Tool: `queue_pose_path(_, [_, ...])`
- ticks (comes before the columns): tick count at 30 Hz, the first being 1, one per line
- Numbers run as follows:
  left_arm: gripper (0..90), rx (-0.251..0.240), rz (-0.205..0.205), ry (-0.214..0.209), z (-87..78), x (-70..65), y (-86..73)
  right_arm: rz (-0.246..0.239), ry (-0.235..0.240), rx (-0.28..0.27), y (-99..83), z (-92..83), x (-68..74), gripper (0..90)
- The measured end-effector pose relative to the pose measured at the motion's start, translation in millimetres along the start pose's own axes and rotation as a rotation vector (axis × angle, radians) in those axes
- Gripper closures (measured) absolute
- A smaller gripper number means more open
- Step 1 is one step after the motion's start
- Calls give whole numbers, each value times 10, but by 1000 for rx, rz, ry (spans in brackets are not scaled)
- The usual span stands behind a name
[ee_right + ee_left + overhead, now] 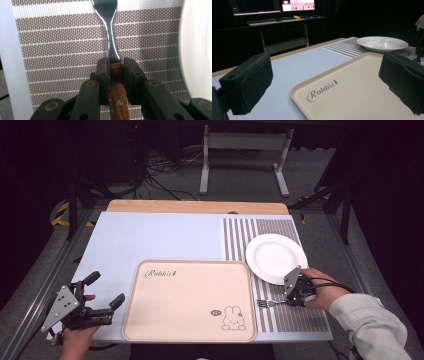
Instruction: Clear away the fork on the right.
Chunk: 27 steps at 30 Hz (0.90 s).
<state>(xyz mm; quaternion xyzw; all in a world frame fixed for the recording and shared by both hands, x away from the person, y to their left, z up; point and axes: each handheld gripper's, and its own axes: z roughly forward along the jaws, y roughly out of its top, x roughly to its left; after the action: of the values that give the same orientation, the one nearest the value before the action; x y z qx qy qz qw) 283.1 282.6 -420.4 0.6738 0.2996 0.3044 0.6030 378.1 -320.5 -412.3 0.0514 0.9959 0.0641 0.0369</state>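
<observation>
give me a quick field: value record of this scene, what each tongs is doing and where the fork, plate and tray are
left tongs: open, holding nothing, beside the tray's left edge
right tongs: shut on the fork's wooden handle
fork: lying on the striped placemat, tines toward the tray
plate: white, empty, on the placemat beyond the fork
tray: beige, empty, rabbit print, at the table's near edge

Fork [110, 30]: glossy metal head, wood handle; placemat [62, 50]: woven, matt; plate [276, 257]: glossy.

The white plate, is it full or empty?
Empty: the white plate shows a bare, shiny inside in the high view and the left gripper view.
</observation>
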Motion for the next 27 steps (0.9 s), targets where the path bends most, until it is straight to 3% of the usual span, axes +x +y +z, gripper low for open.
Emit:
queue_pose_path(10, [0,-1,-1,0,-3,0,1,-78,13,16,29,10,-6,786])
queue_pose_path(16, [0,-1,-4,0,-2,2,0,-86,3,18,23,-13,10,787])
queue_pose_path(27, [0,-1,-2,-1,-5,2,3,-84,-50,-36,52,-325,28,787])
